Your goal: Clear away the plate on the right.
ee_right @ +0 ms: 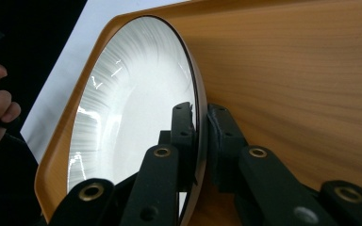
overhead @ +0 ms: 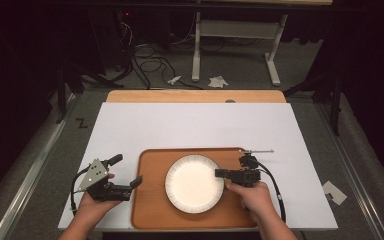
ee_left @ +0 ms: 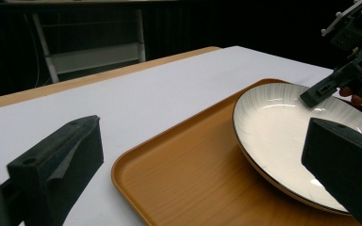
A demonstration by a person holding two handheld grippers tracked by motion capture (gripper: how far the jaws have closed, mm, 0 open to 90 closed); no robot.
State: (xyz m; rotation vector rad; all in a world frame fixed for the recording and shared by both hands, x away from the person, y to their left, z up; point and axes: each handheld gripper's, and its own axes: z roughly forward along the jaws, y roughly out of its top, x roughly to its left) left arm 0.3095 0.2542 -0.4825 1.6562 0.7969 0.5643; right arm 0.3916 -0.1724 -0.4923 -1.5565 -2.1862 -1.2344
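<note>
Plate: round, white, fine ribbed rim, dark edge, on tray.

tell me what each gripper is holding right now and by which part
The right gripper is shut on the white plate, its jaws pinching the plate's right rim, one above and one below. The left gripper is open and holds nothing.

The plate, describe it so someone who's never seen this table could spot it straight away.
On the white-covered table lies an orange wooden tray. The plate sits on it: round, white, finely ribbed, dark-edged, its right rim pinched by the right gripper.
</note>
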